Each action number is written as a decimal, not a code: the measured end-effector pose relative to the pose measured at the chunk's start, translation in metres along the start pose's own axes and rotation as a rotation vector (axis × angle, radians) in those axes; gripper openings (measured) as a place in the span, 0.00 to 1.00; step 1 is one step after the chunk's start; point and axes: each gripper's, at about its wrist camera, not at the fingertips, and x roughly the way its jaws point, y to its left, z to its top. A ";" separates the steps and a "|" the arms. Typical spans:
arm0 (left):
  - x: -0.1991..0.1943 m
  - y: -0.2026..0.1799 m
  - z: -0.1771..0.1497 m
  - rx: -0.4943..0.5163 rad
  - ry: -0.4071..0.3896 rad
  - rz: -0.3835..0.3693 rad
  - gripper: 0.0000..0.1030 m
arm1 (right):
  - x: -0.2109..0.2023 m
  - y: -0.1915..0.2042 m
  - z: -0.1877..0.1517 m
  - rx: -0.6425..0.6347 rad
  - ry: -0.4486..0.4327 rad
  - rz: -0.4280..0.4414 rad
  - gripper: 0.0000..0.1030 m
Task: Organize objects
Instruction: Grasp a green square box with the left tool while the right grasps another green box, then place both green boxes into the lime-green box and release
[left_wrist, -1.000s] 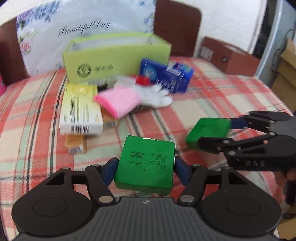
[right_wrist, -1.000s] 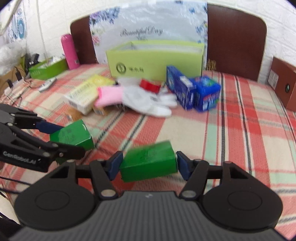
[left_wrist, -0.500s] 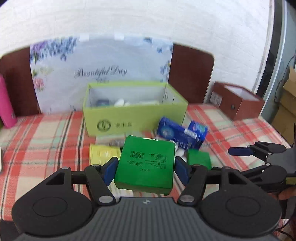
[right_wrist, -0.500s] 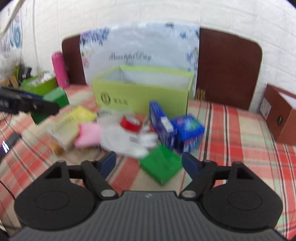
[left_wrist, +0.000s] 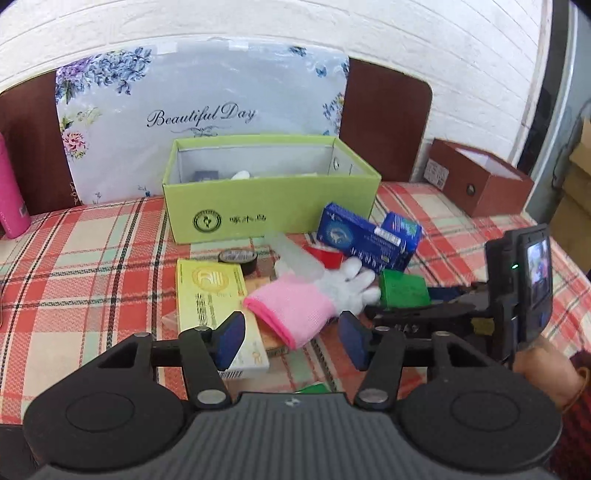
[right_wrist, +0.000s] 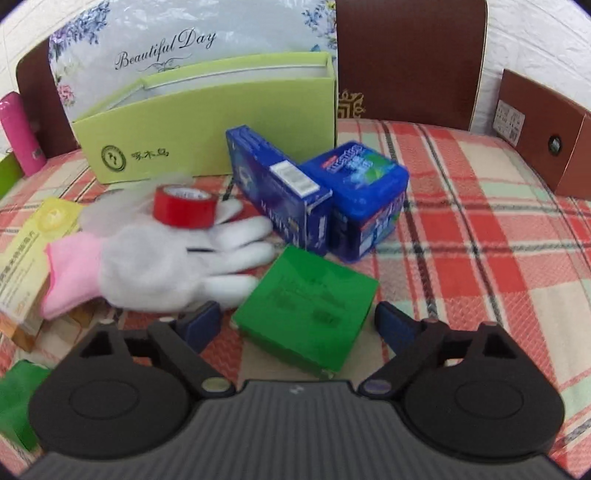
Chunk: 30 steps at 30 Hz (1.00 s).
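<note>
1. The left gripper (left_wrist: 291, 338) has empty jaws that stand apart and have just been closing a little.
2. The right gripper (right_wrist: 297, 325) has jaws that have just been widening, apart around the untouched green box (right_wrist: 306, 306).
3. That box lies on the plaid table (right_wrist: 480, 236), at 5 o'clock from the white glove (right_wrist: 166, 266).

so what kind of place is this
Probably a room in a home, not a lab: a table under a red plaid cloth, a white-painted brick wall, dark brown wooden chair backs, and household clutter around an open lime-green cardboard box.
</note>
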 end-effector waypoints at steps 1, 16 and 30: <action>0.002 0.000 -0.005 0.020 0.020 -0.005 0.60 | -0.004 -0.001 -0.004 -0.019 -0.016 -0.001 0.73; 0.058 -0.029 -0.055 0.036 0.242 0.093 0.85 | -0.044 -0.006 -0.037 -0.096 -0.038 0.061 0.66; -0.004 -0.035 -0.002 0.071 0.024 -0.030 0.65 | -0.096 0.003 -0.014 -0.112 -0.150 0.204 0.63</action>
